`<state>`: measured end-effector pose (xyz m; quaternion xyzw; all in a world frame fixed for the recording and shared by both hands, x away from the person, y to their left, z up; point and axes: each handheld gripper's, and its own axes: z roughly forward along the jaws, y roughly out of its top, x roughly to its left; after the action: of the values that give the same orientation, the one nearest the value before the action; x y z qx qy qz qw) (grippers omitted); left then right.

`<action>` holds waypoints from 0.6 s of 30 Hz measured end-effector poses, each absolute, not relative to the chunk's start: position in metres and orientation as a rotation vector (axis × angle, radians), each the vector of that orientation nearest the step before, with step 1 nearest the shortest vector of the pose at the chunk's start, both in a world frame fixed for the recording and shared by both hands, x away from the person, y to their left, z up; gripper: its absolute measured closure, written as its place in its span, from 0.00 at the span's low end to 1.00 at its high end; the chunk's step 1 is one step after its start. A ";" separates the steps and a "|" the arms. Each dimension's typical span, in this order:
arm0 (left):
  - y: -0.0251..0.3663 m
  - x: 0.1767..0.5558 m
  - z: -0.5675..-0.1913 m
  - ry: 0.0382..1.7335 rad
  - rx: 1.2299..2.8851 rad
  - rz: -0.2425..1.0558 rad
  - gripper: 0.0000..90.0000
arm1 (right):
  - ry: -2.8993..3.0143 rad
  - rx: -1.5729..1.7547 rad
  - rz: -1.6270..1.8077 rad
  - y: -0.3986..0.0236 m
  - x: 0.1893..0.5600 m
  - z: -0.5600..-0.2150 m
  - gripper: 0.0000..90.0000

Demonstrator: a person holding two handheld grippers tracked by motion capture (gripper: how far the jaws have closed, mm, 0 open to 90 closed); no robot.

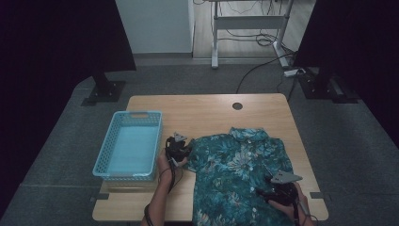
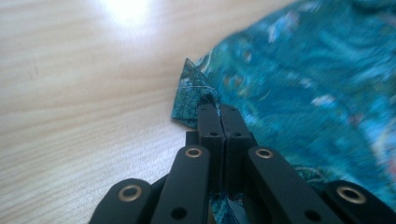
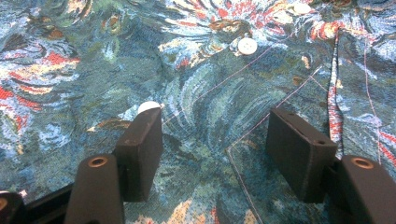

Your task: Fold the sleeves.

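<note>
Already the left gripper (image 2: pixel 219 109) is pinching the tip of the sleeve (image 2: pixel 194 91) of the teal floral shirt (image 1: pixel 240 174), which is lying spread flat and buttoned on the wooden table (image 1: pixel 207 110), just right of the blue basket (image 1: pixel 129 146). Meanwhile the right gripper (image 3: pixel 215 140) is hovering with jaws spread over the shirt's front near a white button (image 3: pixel 247 45), gripping nothing. Judging from this, folding is only beginning: one sleeve is being taken up, while every fold and any move into the basket are remaining.
</note>
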<state>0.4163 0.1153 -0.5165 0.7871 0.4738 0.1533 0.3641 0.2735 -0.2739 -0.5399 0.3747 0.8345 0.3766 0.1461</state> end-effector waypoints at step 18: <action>0.129 0.404 -0.475 1.164 1.967 0.424 0.98 | 2.349 1.102 1.106 -0.276 0.270 -0.530 0.35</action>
<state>0.4038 0.1290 -0.4751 0.7767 0.4594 0.1675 0.3972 0.2696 -0.2755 -0.5299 0.3856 0.8222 0.3870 0.1600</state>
